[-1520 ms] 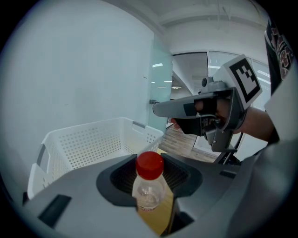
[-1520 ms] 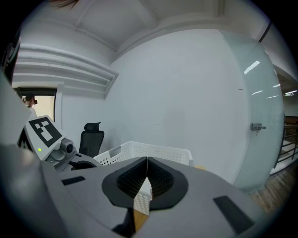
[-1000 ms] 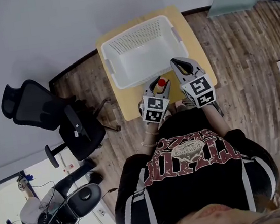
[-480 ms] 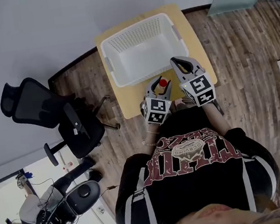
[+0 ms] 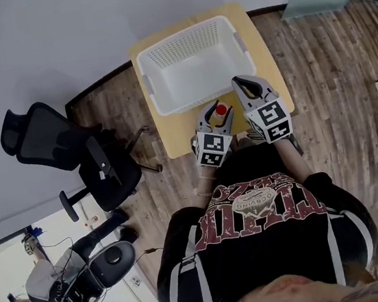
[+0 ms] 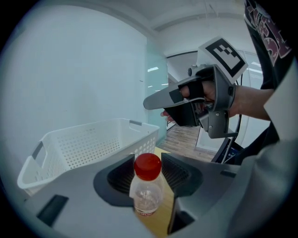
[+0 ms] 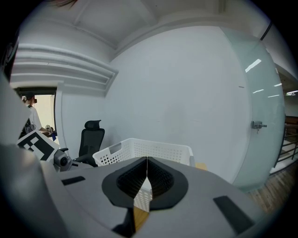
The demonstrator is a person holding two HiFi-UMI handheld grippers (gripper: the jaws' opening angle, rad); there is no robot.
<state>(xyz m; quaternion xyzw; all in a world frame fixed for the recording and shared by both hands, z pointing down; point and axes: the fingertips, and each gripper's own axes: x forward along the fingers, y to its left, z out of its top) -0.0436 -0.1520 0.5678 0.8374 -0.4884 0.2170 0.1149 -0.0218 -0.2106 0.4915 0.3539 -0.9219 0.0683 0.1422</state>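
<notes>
**Left tongs grip a bottle just short of the basket; right tongs closed and empty**

Your left tongs [image 6: 149, 169] are clamped on a small clear plastic bottle with a red cap [image 6: 147, 193]. The ribbed pads are parted only as far as the bottle's neck. Your right tongs [image 7: 147, 163] are pressed fully together with nothing between them.

Since a second and a half ago, the left gripper view has tipped. The white perforated plastic basket [image 6: 84, 148] now sits lower and fuller in that view, and your right hand with its tongs shows higher up. In the right gripper view, the left gripper's marker cube has sunk toward the lower left edge. The bottle sits in the same spot between the pads as before, so the grip appears to have held through the move.

In the head view little has shifted. The red cap lies over the near part of the pale yellow wooden bench [image 5: 173, 138], just in front of the basket's near wall and not inside it. No view shows whether the bottle's base touches the bench.

Counted:
- One bottle
- One basket
- One bench
- Two tongs
- One black swivel office chair [image 5: 43, 142], on the wood-plank floor to the left of the bench
</notes>
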